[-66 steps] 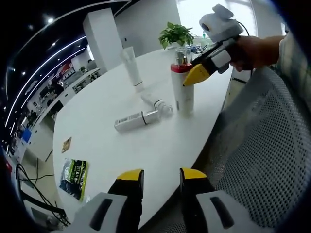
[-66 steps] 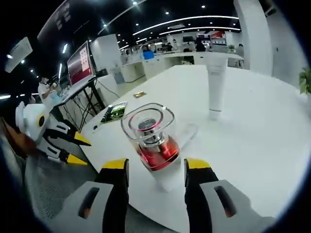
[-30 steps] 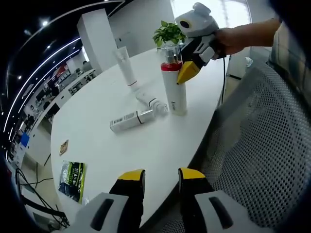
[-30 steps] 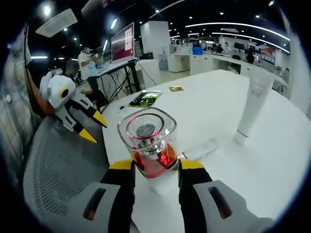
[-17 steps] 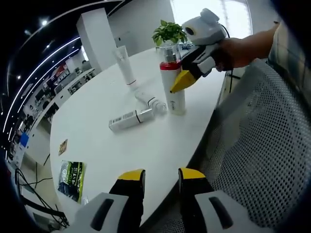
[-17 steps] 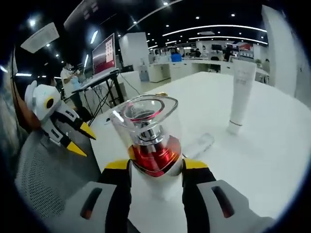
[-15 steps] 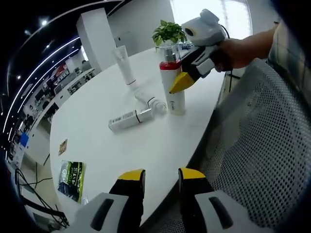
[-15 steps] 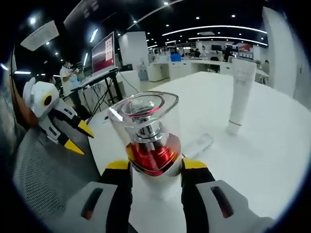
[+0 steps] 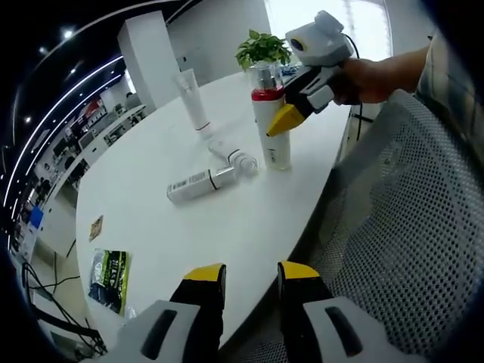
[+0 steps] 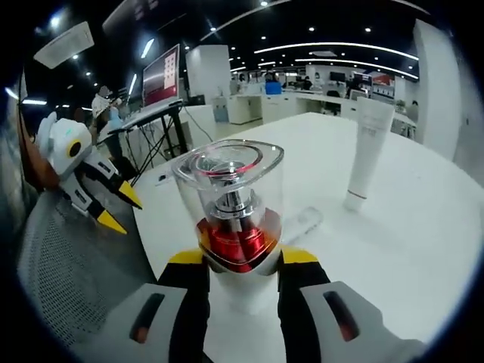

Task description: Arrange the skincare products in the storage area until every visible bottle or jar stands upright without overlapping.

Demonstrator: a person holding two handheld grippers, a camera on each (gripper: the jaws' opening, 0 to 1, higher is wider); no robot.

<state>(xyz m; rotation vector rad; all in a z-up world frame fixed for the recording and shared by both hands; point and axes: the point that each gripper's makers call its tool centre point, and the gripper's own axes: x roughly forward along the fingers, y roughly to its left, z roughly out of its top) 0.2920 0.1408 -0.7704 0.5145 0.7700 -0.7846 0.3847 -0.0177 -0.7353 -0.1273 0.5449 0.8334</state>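
Two bottles (image 9: pixel 198 183) lie flat on our table (image 9: pixel 151 227) while our right gripper (image 10: pixel 235 259) clamps the pump bottle (image 10: pixel 234 219) upright; left gripper (image 9: pixel 246 272), parted and empty, should stand them next.

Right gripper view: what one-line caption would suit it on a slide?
Right gripper closed on a red-collared pump bottle standing on the white table, a white tube upright beyond.

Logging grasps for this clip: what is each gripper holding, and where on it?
The right gripper clamps the red-collared pump bottle just below its collar. The left gripper holds nothing.
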